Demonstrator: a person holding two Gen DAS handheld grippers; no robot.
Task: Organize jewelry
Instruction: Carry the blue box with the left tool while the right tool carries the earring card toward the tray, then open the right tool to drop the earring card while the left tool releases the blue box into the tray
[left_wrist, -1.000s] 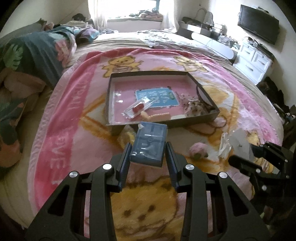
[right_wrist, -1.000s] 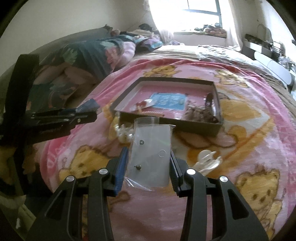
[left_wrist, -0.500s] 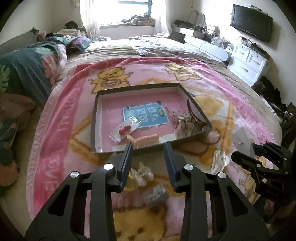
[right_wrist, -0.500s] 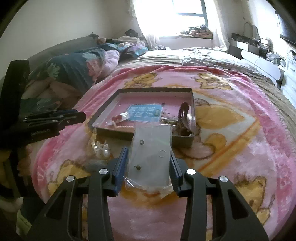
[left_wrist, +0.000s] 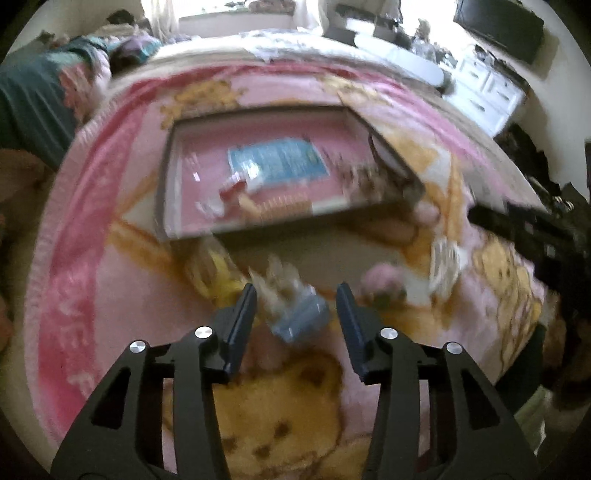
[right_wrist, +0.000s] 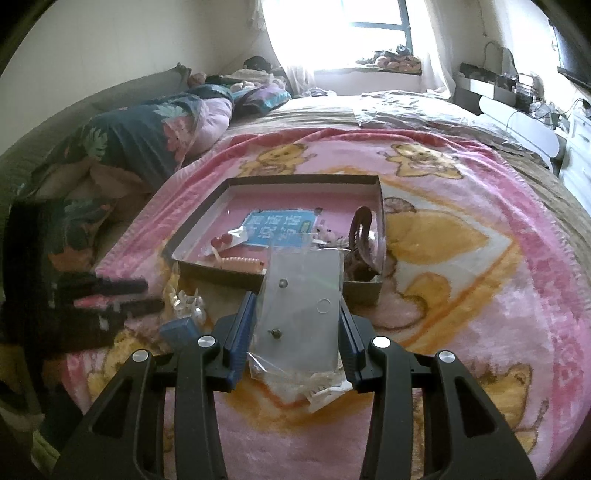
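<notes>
Blue box (left_wrist: 299, 317), held by L gripper (left_wrist: 296, 314) 1 s ago, now dropped on blanket (left_wrist: 92, 295), frame centre; jaws opening, unpressed. Clear bag (right_wrist: 301, 314) clamped in R gripper (right_wrist: 295, 334). Box still outside tray (right_wrist: 207, 214).

Left gripper (left_wrist: 295, 299) angled steeply down, jaws opening, pads clear of anything, blurred in own view; right gripper (right_wrist: 297, 321) tilted down, fingers clamped on flat clear packet, at left gripper's right
</notes>
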